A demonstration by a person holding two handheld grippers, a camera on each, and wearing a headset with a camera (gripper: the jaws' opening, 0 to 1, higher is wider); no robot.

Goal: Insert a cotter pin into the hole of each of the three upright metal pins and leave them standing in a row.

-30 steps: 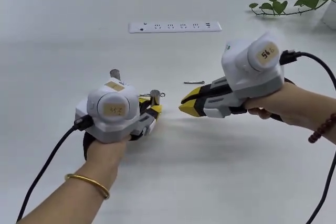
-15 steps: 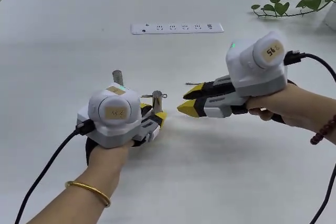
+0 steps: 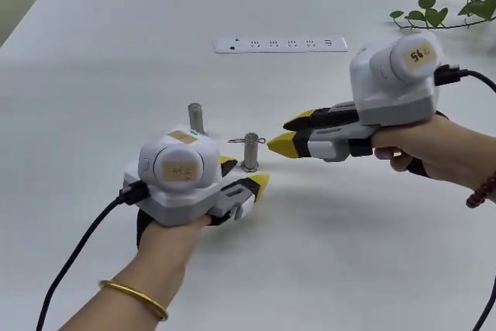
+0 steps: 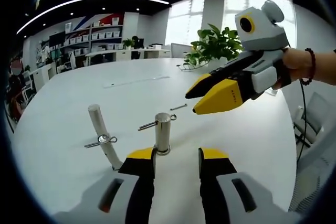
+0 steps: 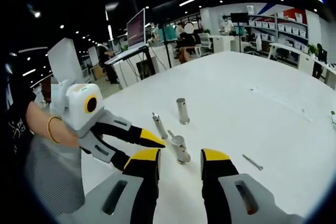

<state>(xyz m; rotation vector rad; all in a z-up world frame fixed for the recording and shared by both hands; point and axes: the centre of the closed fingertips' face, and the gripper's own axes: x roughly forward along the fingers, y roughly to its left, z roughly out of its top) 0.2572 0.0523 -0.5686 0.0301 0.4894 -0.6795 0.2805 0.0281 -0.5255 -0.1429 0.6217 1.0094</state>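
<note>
Metal pin point(image 3: 250, 152) silver-grey; table point(image 3: 116, 75) white; power strip point(image 3: 280, 44) white.

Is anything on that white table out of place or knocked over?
Nothing has toppled or spilled. One cotter pin lies loose on the table, apart from the fitted metal pin. The neighbouring pin looks tilted in the left gripper view, probably just fisheye distortion.
</note>
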